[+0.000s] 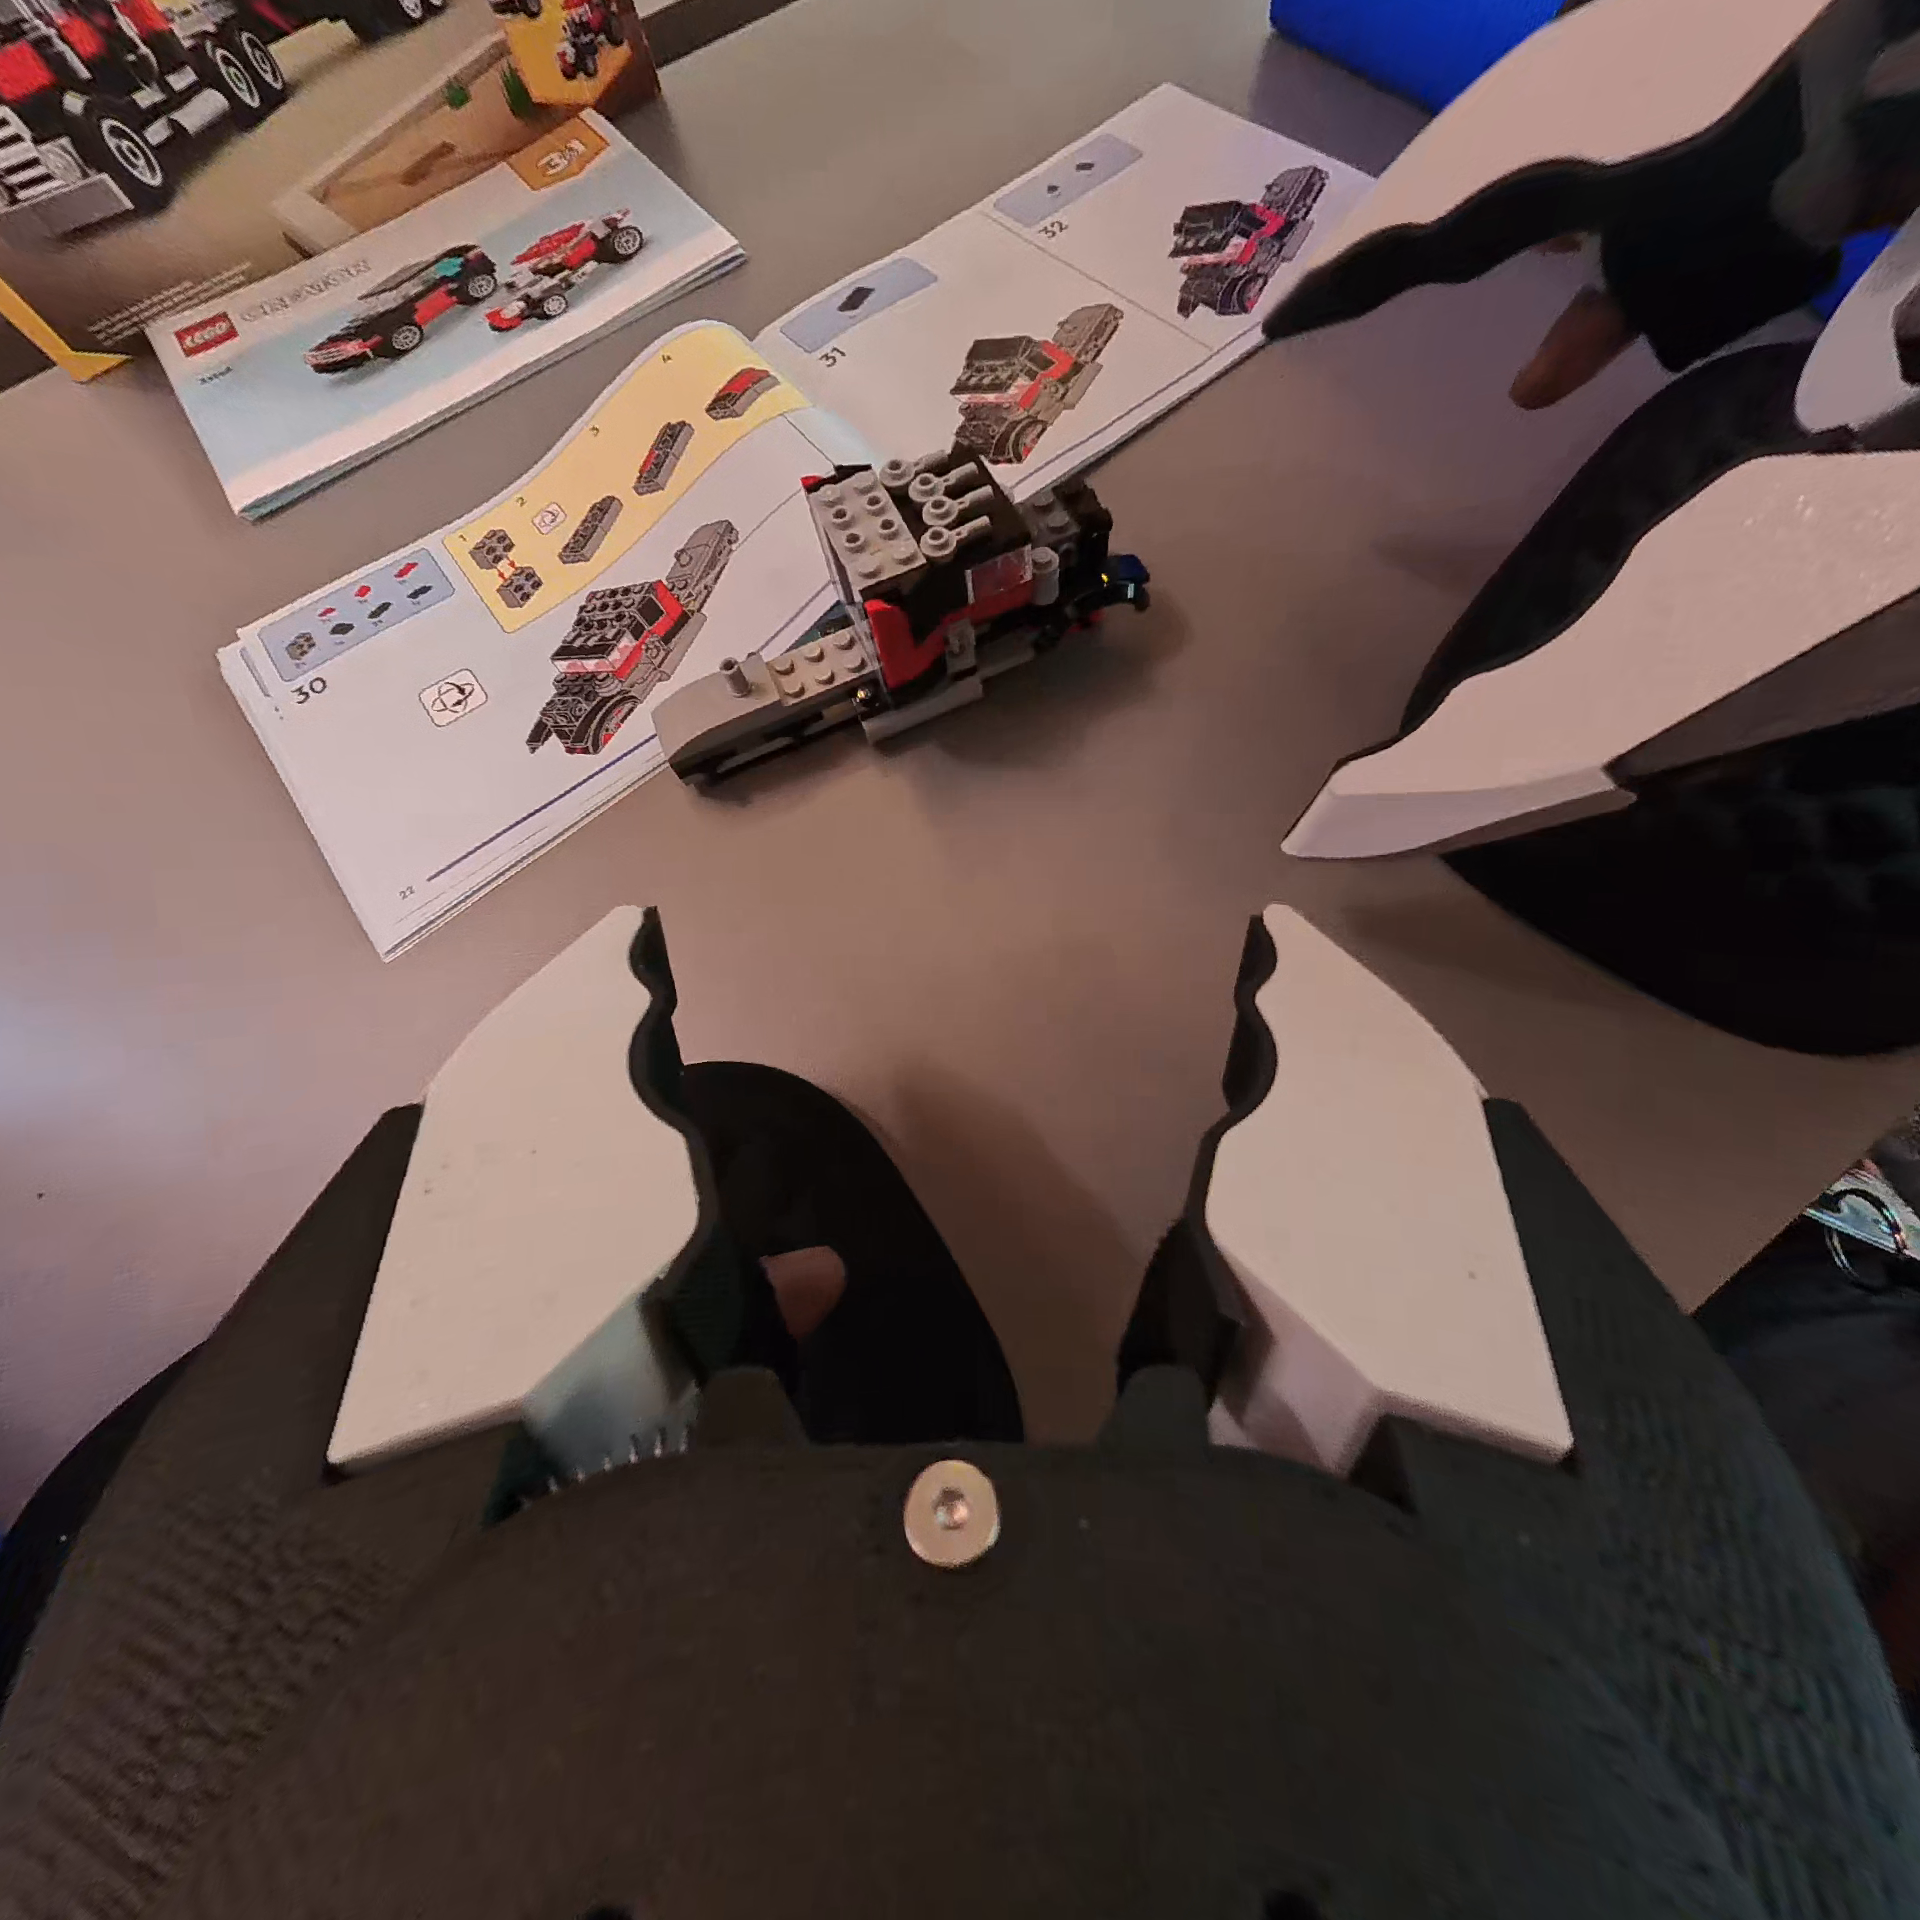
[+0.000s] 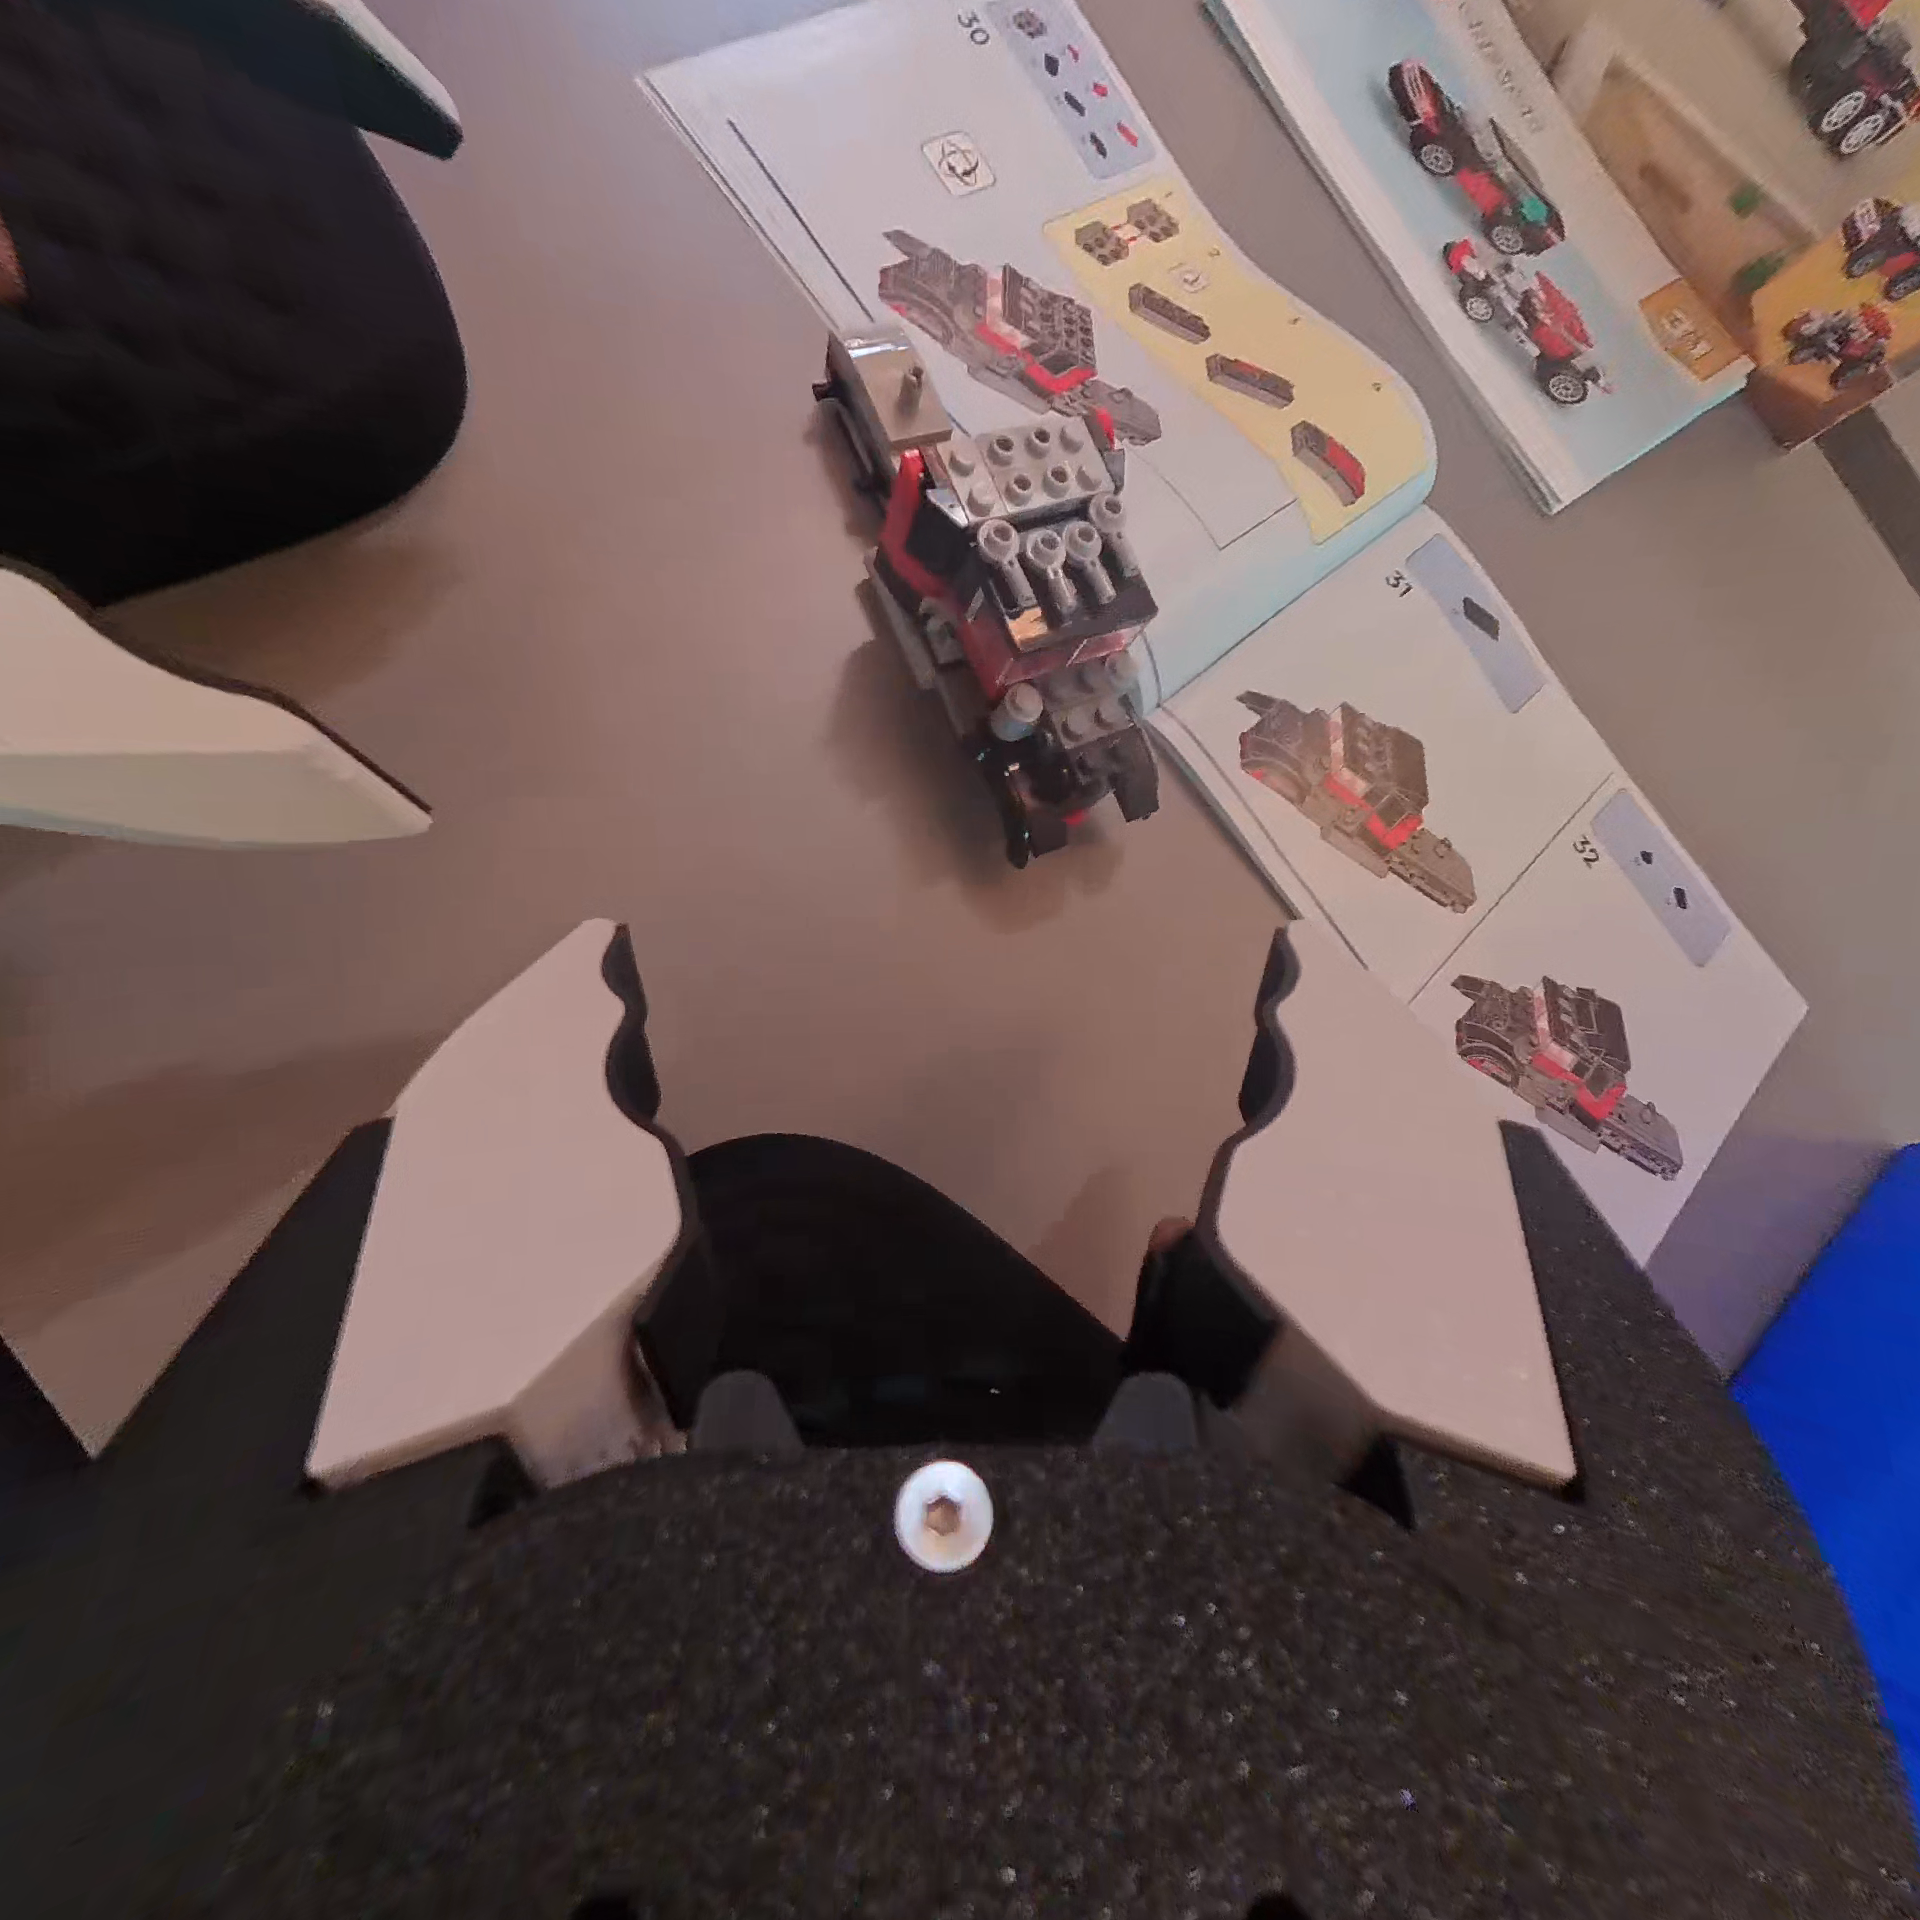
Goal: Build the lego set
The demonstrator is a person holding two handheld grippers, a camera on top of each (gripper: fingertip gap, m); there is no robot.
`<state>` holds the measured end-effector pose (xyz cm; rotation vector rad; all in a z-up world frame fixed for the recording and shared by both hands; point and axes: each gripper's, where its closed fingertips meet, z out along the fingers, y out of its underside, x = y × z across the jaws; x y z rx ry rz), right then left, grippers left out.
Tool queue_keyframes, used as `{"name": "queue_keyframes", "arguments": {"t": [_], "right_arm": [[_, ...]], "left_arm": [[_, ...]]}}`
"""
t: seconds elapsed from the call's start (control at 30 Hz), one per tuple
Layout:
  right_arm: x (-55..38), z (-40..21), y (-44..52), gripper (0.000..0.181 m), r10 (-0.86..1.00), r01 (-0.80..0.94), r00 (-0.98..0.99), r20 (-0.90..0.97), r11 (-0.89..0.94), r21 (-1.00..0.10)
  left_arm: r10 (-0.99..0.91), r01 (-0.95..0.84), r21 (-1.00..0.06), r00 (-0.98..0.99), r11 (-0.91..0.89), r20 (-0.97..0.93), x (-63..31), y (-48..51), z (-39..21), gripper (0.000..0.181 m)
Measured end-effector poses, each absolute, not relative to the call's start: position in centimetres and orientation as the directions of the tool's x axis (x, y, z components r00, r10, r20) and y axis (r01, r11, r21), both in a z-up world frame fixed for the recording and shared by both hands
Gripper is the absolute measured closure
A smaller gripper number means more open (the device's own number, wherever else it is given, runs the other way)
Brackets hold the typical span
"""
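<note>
**Operator:** Report gripper status and location of the model.

**Technician:** The left gripper is released, jaws spread wide, nothing between them; it hovers over bare grey table. The right gripper is likewise spread and empty. The partly built Lego vehicle, a black, red and grey chassis with a grey studded plate and grey exhaust pipes on top, stands on the table. Part of it overlaps the lower edge of the open instruction booklet, near the fold. It lies ahead of both grippers, well apart from each.

**Operator:** Which step is in hand?

**Technician:** Judged from the layout, this is a reference pause between placements. The booklet lies open at a spread of three numbered steps. No loose brick is visible in either view, so the next part has yet to be fetched. A second, closed booklet and the set box lie beyond.

**Operator:** Requirements for the next move?

**Technician:** Probably locate the small part the current step shows, pinch it squarely with one gripper, and brace the chassis with the other before pressing the studs home. The model is light and likely to slide if pushed unsupported.
</note>
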<state>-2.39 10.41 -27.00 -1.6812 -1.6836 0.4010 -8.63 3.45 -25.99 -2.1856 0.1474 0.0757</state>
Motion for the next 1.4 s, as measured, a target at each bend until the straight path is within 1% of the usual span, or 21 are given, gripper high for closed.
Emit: {"name": "queue_keyframes", "arguments": {"t": [0.43,0.47,0.5,0.53,0.57,0.6,0.63,0.67,0.73,0.8,0.87,0.9,0.97,1.03,1.07,1.13,1.27,1.4], "right_arm": [[-2.6,-27.1,9.9,0.07,0.955,0.749,0.089,0.285,0.125,-0.651],[-2.6,-27.0,9.8,0.07,0.954,0.745,0.086,0.286,0.129,-0.655],[-2.6,-26.6,9.8,0.073,0.952,0.734,0.089,0.292,0.135,-0.666],[-2.7,-25.8,9.7,0.088,0.95,0.703,0.088,0.3,0.154,-0.694],[-3.2,-24.7,9.5,0.129,0.95,0.64,0.064,0.305,0.195,-0.743],[-3.5,-23.0,8.4,0.18,0.952,0.544,0.014,0.305,0.249,-0.801],[-3.9,-20.7,7.3,0.181,0.949,0.41,-0.012,0.315,0.292,-0.864],[-3.9,-18.5,6.1,0.181,0.941,0.295,-0.045,0.336,0.334,-0.895],[-3.5,-15.2,3.7,0.181,0.925,0.173,-0.068,0.373,0.379,-0.909],[-2.9,-11.7,-0.2,0.181,0.901,0.007,-0.129,0.415,0.419,-0.908],[-2.5,-9.5,-3.4,0.181,0.883,-0.094,-0.151,0.445,0.435,-0.895],[-2.6,-9.4,-4.9,0.181,0.871,-0.092,-0.194,0.452,0.443,-0.892],[-3.5,-11.0,-7.1,0.181,0.859,0.012,-0.279,0.429,0.449,-0.893],[-4.4,-12.4,-8.3,0.181,0.842,0.059,-0.294,0.452,0.488,-0.871],[-4.8,-13.1,-8.4,0.181,0.836,0.084,-0.284,0.47,0.51,-0.856],[-5.4,-14.1,-8.1,0.181,0.824,0.131,-0.263,0.502,0.545,-0.828],[-5.6,-14.4,-8.0,0.181,0.792,0.174,-0.228,0.566,0.606,-0.777],[-5.5,-15.0,-8.0,0.181,0.724,0.247,-0.214,0.656,0.69,-0.681]], "left_arm": [[-0.088,-0.135,-0.807,0.991,-0.574,-0.104,-8.8,3.4,-26.0,0.079],[-0.09,-0.14,-0.81,0.99,-0.569,-0.108,-8.8,3.4,-25.9,0.08],[-0.098,-0.153,-0.817,0.988,-0.556,-0.119,-8.8,3.5,-25.7,0.094],[-0.12,-0.179,-0.827,0.984,-0.533,-0.135,-8.7,3.5,-25.4,0.131],[-0.152,-0.212,-0.838,0.976,-0.502,-0.155,-8.4,3.5,-25.0,0.18],[-0.164,-0.233,-0.848,0.971,-0.475,-0.175,-8.3,3.6,-24.5,0.181],[-0.152,-0.247,-0.845,0.968,-0.475,-0.198,-8.7,3.7,-24.3,0.181],[-0.141,-0.27,-0.824,0.963,-0.498,-0.231,-9.3,3.7,-24.4,0.181],[-0.111,-0.306,-0.786,0.949,-0.537,-0.294,-10.5,3.9,-24.4,0.181],[-0.083,-0.339,-0.744,0.93,-0.576,-0.359,-11.7,4.1,-24.5,0.181],[-0.066,-0.38,-0.667,0.893,-0.64,-0.446,-13.0,4.0,-24.9,0.181],[-0.059,-0.404,-0.617,0.863,-0.675,-0.501,-13.8,3.9,-25.2,0.181],[-0.062,-0.457,-0.499,0.78,-0.736,-0.622,-15.1,3.6,-25.4,0.181],[-0.084,-0.498,-0.399,0.699,-0.77,-0.711,-15.8,3.4,-25.3,0.18],[-0.092,-0.515,-0.367,0.666,-0.774,-0.741,-16.0,3.5,-25.1,0.18],[-0.097,-0.534,-0.333,0.624,-0.777,-0.775,-16.2,3.5,-24.7,0.181],[-0.087,-0.539,-0.31,0.588,-0.783,-0.804,-16.8,3.4,-24.3,0.181],[-0.097,-0.555,-0.261,0.533,-0.79,-0.841,-17.3,3.2,-24.0,0.181]]}}
